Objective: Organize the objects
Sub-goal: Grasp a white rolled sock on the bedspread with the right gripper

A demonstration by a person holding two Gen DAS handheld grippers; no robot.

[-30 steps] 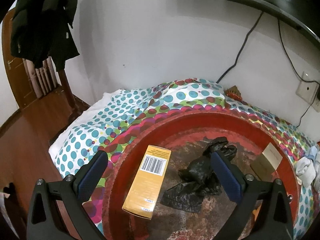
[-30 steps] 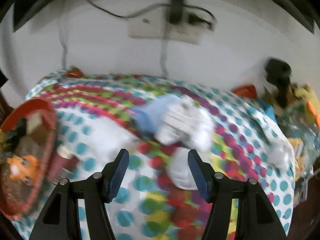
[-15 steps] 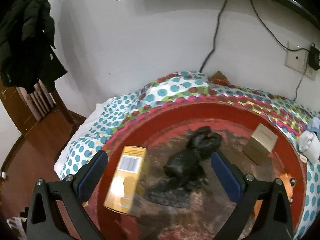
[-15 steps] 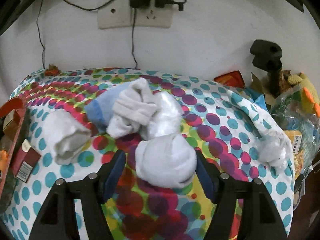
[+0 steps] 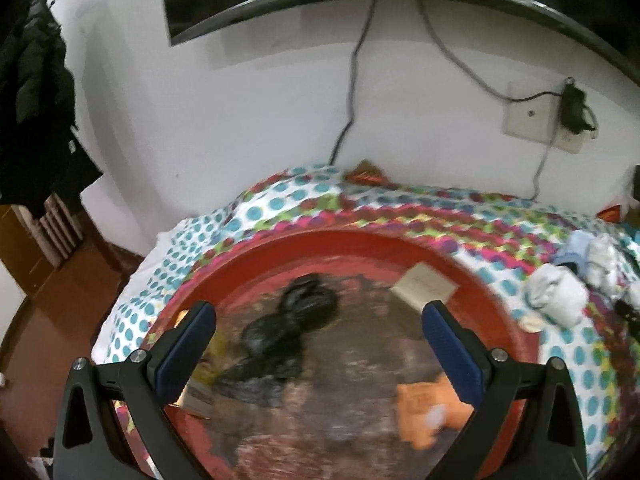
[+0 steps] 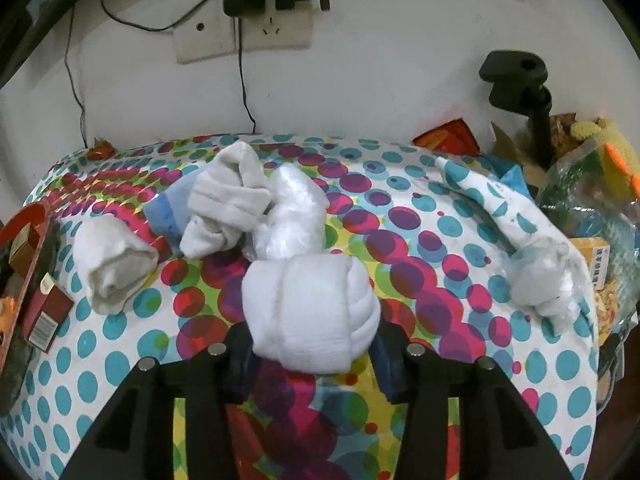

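On the dotted bedspread (image 6: 420, 240), a rolled white sock (image 6: 312, 312) sits pinched in the right claw (image 6: 312, 354), whose jaws have just been closing on it (a soft bundle, so grip mid-roll). The left claw (image 5: 320, 344), spread and empty, hovers tilted down over the red tray (image 5: 496, 304).

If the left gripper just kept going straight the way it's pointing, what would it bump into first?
Probably the crumpled black plastic bag lying in the red tray. The open left gripper points down at it, though blur makes depth uncertain.
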